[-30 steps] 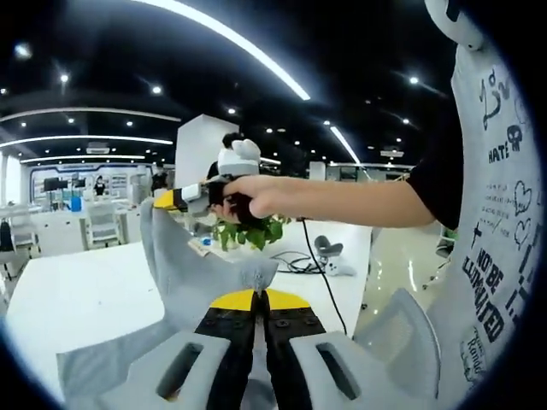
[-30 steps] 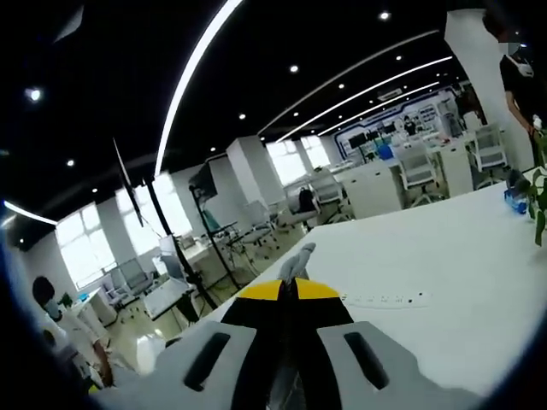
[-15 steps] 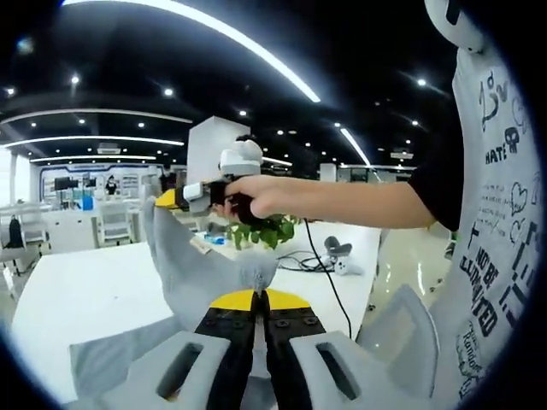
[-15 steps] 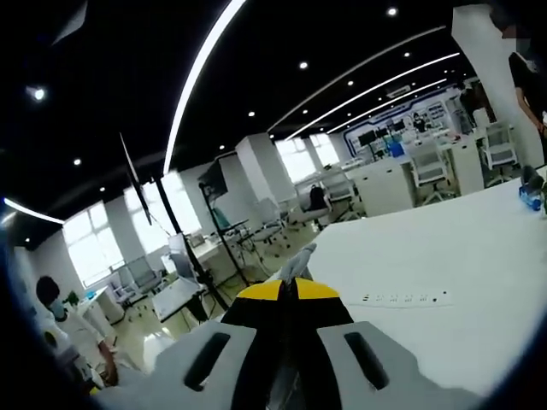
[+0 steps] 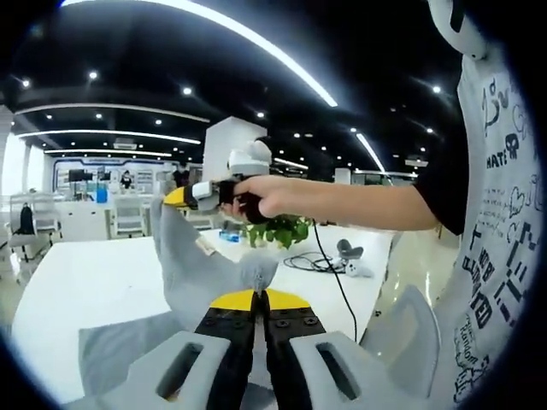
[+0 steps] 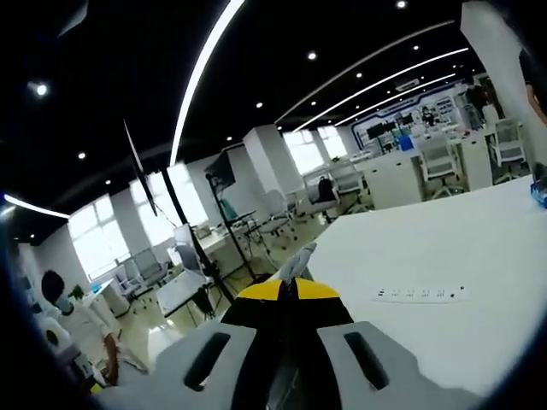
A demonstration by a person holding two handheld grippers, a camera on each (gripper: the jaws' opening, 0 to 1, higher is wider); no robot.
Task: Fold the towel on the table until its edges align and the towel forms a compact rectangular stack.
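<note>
Overhead, strip lights; below, white table [image 5: 94, 282]. Left gripper [image 5: 259, 296], right gripper [image 6: 293, 284]: jaws clamped on lifted grey cloth towel [image 5: 192, 273].

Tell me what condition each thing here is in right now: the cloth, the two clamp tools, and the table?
Towel: lifted off the table, hanging stretched between both grippers, lower part draped on the tabletop.
Left gripper: shut on a pinch of towel.
Right gripper: shut on a towel corner, held up in a person's hand.
Table: white, bearing the towel's lower part, a plant and a cable.
</note>
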